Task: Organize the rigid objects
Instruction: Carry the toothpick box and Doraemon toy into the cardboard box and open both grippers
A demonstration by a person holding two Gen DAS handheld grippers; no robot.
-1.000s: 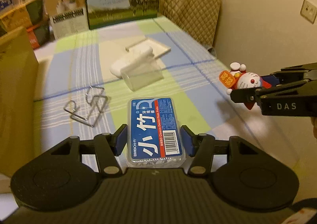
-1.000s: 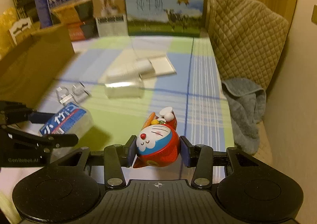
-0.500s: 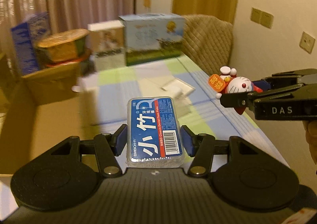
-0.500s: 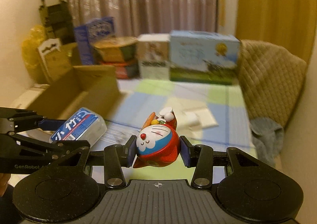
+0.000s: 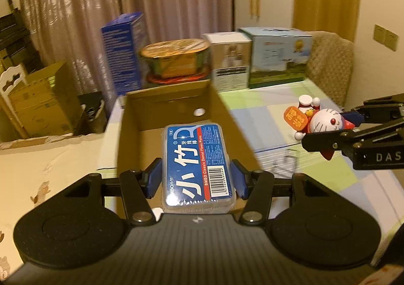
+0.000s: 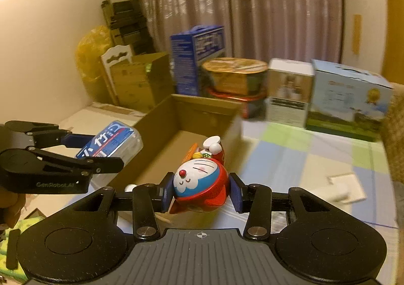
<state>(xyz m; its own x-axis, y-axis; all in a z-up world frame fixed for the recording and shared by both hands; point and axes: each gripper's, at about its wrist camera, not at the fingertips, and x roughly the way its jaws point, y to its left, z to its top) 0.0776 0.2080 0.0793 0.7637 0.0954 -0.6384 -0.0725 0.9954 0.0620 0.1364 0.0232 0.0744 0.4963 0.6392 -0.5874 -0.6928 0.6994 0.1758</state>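
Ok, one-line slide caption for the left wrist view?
Left gripper carries a blue floss-pick box over an open cardboard box; right gripper alongside holds a cat figurine.

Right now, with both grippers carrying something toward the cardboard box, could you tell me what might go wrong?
The rounded cat figurine is pinched only at its sides by the right gripper, so it may twist or slip out. The left gripper grips the floss pick box only near its rear end, so it could tip. Both loads may collide over the narrow cardboard box.

Dim, warm light — blurred background.
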